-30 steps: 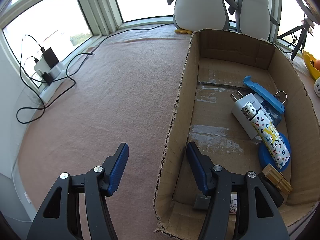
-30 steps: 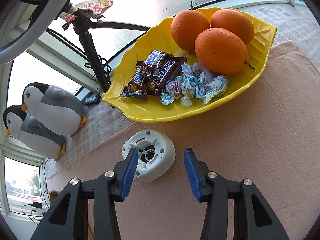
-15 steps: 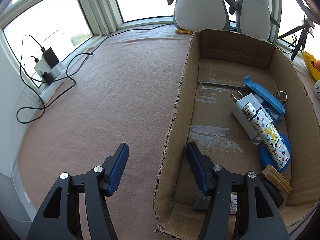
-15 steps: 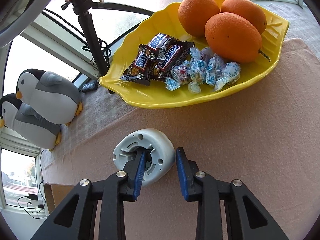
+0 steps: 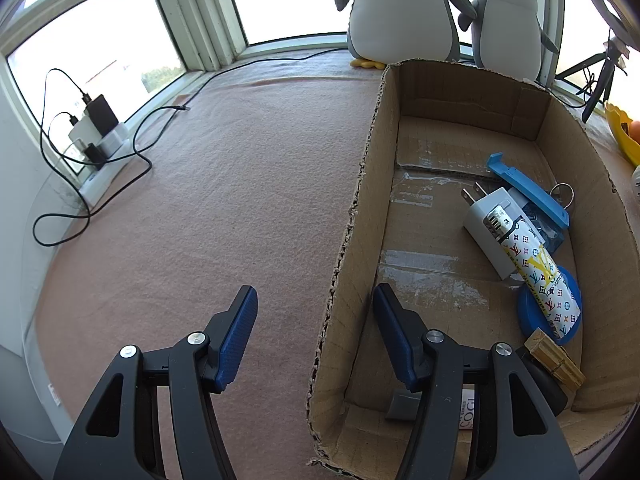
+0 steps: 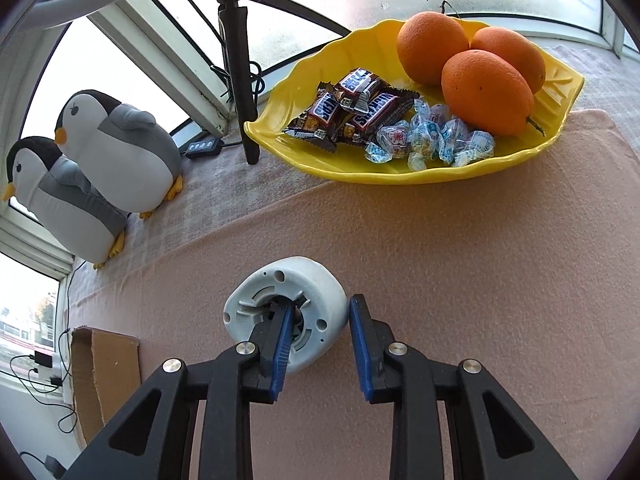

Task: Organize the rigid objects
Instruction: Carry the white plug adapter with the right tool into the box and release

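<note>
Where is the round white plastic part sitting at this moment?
In the right wrist view, the round white plastic part lies on the pink cloth, below the yellow leaf-shaped dish, gripped at its rim by the right gripper.

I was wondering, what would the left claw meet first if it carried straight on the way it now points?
Probably the cardboard box: its near left wall stands just ahead, between the left claw fingers, with the pink cloth under one finger and the box floor under the other. Depth is hard to judge here.
</note>
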